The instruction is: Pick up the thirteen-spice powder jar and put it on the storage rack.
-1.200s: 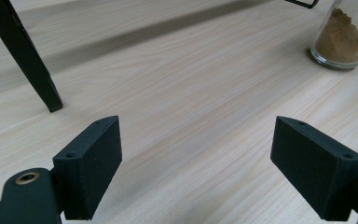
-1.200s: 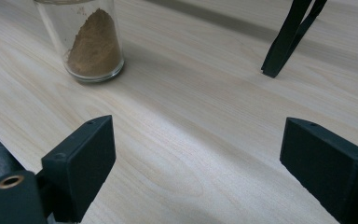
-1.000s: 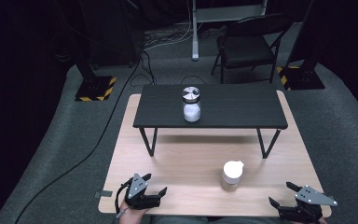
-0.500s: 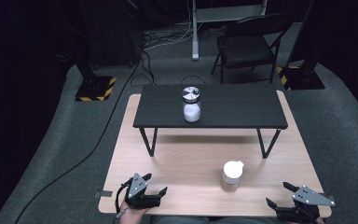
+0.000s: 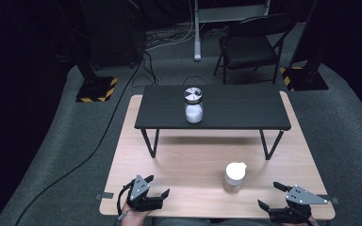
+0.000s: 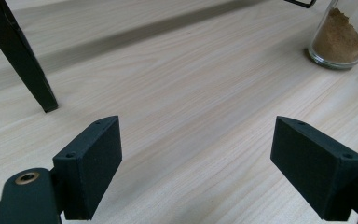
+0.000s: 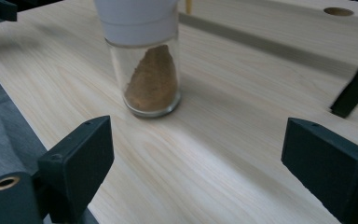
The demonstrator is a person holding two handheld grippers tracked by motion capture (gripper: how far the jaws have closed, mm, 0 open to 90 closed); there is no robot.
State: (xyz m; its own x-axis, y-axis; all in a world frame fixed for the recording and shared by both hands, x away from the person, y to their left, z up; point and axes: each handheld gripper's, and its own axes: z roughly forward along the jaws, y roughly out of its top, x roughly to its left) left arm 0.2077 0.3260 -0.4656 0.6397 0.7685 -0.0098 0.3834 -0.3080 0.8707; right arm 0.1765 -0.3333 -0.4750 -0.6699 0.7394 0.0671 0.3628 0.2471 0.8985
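Left gripper at the near table edge, jaws spread wide and empty, only bare wood between them in the left gripper view. Right gripper at the near right corner, jaws also released, nothing between the pads. Jar with a white cap ahead of the right gripper and a little to its left side, standing upright on the wood, apart from both grippers. In the right gripper view, jar cut off at the top, cap only partly seen, brown powder heaped inside. In the left gripper view, same jar far ahead to the right, cropped by the frame, just its lower glass and powder visible. Hands mostly cut off by the bottom edge of the high view. Further ahead, black shelf on thin legs, with a second jar on top; contents whitish, hard to make out, lid detail too small to read.
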